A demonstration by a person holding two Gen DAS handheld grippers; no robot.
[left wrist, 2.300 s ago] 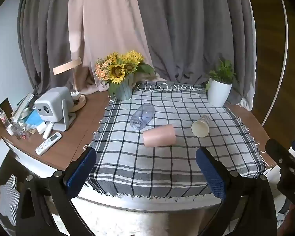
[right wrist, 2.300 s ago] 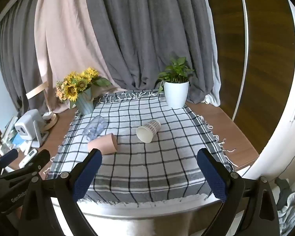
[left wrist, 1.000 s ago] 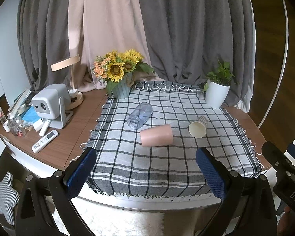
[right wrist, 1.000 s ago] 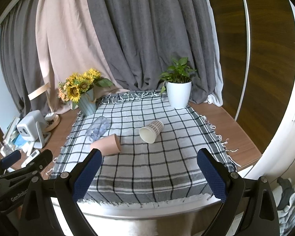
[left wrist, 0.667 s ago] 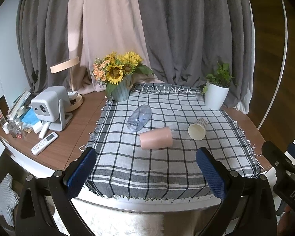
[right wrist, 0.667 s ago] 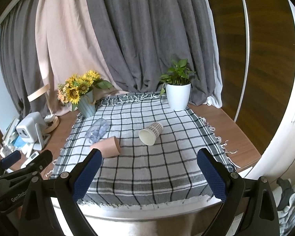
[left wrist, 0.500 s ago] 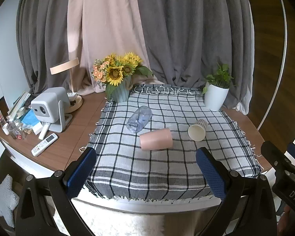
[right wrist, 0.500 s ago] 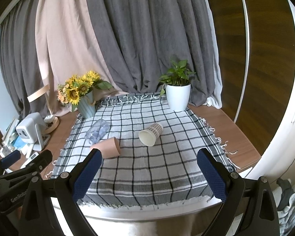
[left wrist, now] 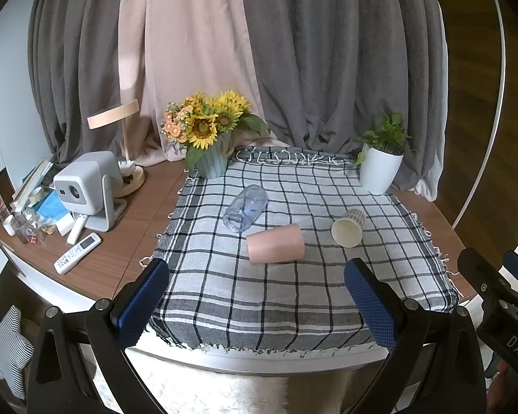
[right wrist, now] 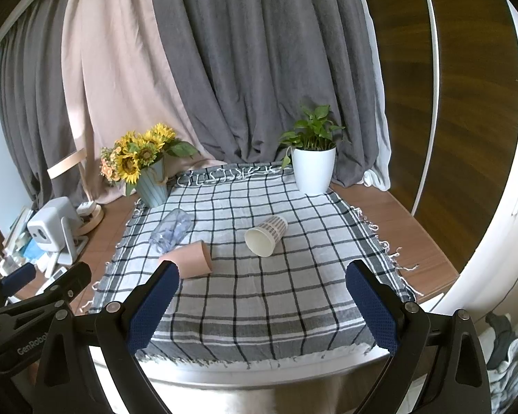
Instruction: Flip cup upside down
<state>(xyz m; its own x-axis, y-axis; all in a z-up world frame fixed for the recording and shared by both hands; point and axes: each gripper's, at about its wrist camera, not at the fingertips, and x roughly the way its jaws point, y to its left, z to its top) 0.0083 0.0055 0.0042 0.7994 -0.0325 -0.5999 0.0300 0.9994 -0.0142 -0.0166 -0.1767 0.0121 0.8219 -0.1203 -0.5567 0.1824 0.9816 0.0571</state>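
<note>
The left gripper (left wrist: 257, 302) hangs short of the table's near edge with its blue pads spread wide and nothing between them. The right gripper (right wrist: 262, 305) is beside it, equally wide apart and holding nothing; its black frame shows at the right border of the left wrist view.

Ahead of both lies a checked cloth (left wrist: 293, 293) that drapes over the near rim of the table (left wrist: 134, 214). Between the fingertips and the cups is a broad stretch of bare cloth.

Three cups lie on their sides near the middle of the cloth. The pink cup (left wrist: 275, 243) is closest, its length running across the view. Just behind it and to the left is a clear cup (left wrist: 245, 203), mouth turned toward the near left; whether the two touch cannot be told. The paper cup (left wrist: 347, 227) lies apart to the right, open mouth facing the grippers, with free cloth on every side.

At the far edge of the cloth stand a vase of sunflowers (left wrist: 209, 138) on the left corner and a white plant pot (left wrist: 380, 170) on the right. On bare wood left of the cloth are a small projector (left wrist: 86, 186) and a remote (left wrist: 76, 253).
</note>
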